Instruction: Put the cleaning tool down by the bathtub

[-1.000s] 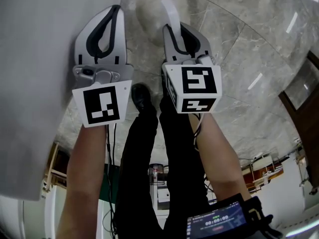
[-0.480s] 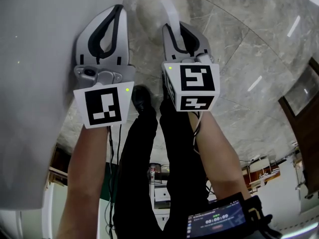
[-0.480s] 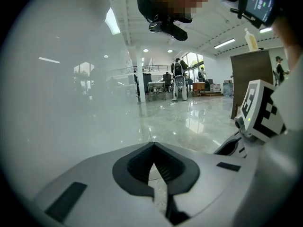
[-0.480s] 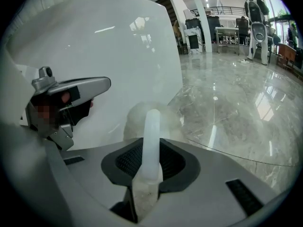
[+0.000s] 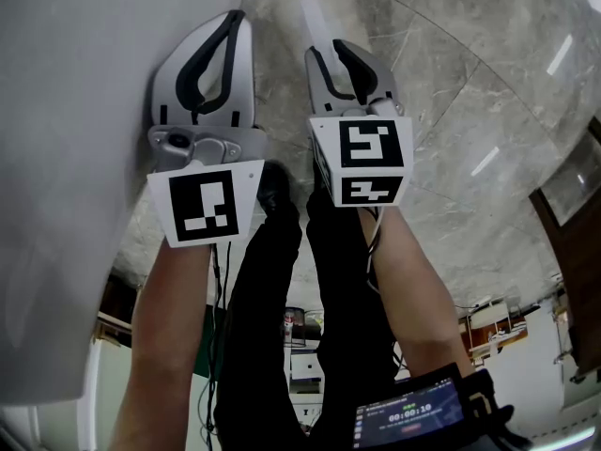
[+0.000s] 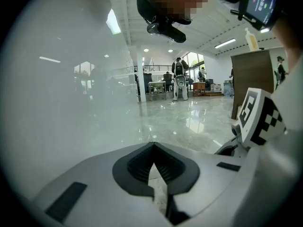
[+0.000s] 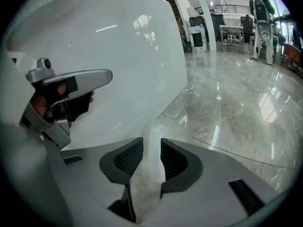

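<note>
The cleaning tool's white handle (image 5: 315, 19) sticks out past my right gripper (image 5: 329, 49) over the marble floor. In the right gripper view the handle (image 7: 150, 156) looks blurred and lies between the two dark pads. The jaws are opening and no longer clamp it. The bathtub's white wall (image 5: 75, 111) fills the left side, and it curves just left of the tool (image 7: 109, 56). My left gripper (image 5: 234, 19) is shut and holds nothing, close against the tub wall (image 6: 57, 103). It also shows as a grey finger (image 7: 71, 86) to the left of the right gripper.
Glossy grey marble floor (image 5: 470, 92) spreads to the right. The person's dark legs and a black shoe (image 5: 272, 184) are below the grippers. A brown wooden cabinet (image 6: 248, 82) stands at the right. Far across the hall are tables and people (image 6: 179, 79).
The right jaws have spread wider round the handle. The pale fluffy head seen beyond the jaws earlier no longer shows clearly. Both grippers have drifted slightly to the right.
</note>
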A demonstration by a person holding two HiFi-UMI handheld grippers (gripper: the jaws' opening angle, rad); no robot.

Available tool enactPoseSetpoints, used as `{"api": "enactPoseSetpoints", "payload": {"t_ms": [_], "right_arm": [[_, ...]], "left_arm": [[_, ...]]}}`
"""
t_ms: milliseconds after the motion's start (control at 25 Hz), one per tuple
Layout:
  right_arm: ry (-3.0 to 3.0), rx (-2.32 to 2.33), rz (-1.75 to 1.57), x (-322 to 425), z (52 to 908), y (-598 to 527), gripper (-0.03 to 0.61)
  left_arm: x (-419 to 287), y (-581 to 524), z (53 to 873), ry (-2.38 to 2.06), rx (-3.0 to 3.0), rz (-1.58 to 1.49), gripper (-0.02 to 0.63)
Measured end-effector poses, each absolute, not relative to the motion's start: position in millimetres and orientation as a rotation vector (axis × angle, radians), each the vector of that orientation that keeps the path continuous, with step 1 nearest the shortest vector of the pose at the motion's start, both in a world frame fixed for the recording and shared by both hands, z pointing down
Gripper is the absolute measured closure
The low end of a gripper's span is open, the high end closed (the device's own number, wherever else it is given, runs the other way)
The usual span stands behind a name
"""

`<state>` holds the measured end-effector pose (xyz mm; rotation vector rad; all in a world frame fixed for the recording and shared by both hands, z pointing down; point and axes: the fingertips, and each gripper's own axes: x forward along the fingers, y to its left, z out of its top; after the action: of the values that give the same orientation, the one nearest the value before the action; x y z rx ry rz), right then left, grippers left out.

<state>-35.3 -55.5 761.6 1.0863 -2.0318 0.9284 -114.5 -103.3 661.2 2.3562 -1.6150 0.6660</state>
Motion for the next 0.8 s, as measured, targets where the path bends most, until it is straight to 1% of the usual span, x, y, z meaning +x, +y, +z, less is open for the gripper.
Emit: {"api": "enactPoseSetpoints", "payload": {"t_ms": [280,520,800], "right_arm": [[-2.035,1.093,0.907,-29,757,-55,0.453],[-2.036,1.122,0.881,-16,748,-57,0.462],[-2.076,1.208,0.835,-4,690,-76,0.466]], "left_arm": [[-112,-102,659,-1.626,2.347,0.653,0.6],[-97,-104,649,-1.617,2.37,0.622,0.6],[-88,-116,597,-1.639,2.402,0.566,0.6]]}}
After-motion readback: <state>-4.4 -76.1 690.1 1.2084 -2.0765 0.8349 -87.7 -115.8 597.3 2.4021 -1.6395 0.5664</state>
